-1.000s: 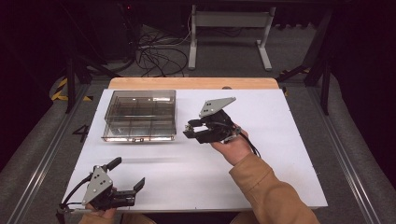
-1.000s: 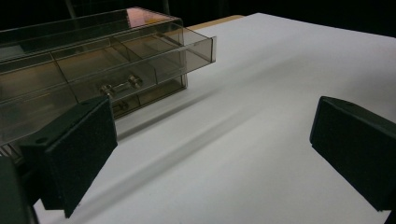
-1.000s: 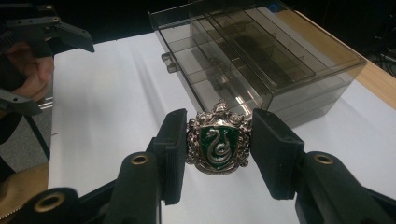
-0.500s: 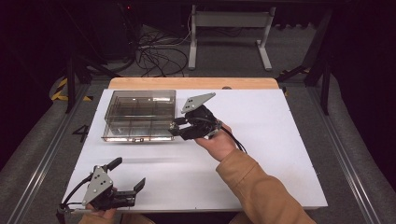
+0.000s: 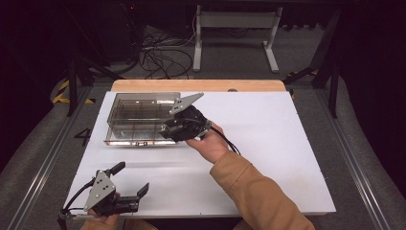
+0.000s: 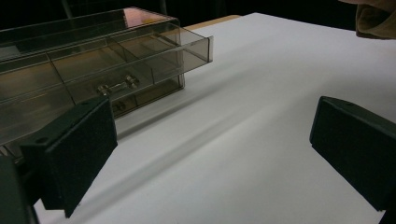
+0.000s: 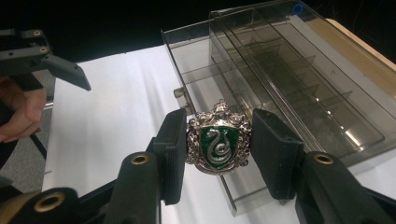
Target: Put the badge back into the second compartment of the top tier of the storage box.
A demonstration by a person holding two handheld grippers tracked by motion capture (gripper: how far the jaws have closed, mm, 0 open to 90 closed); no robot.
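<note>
**Crest badge pinched over the open drawer**

Starting at the near edge of the white table (image 5: pixel 268 143): left gripper (image 5: pixel 125 200) parked right at that edge, close to the left corner, jaws spread wide with nothing between them, just bare tabletop. Tons of open room around it, a wide stretch of plain white running out to the right edge and forward toward the box. In the left gripper view, same thing: two black pads far apart, blank surface in the gap, smoky box further off to the left.

Further in, right gripper (image 5: pixel 167 132) held by the right hand (image 5: pixel 208 143), hovering at the right-hand front corner of the clear organiser box (image 5: pixel 139 120). Jaws clamped on the badge (image 7: pixel 217 143), one pad on each side of it, face toward the gripper's own camera: silver crest frame, green shield, silver snake. Badge sits dead centre between the pads, up in the air over the pulled-out drawer (image 7: pixel 205 88), not touching it. Drawer slid out toward the near side, dividers visible inside, compartments looking bare.

Count: one badge, one box, one drawer out, two grippers. Beyond the box, a strip of wooden table edge (image 5: pixel 201 85).
</note>
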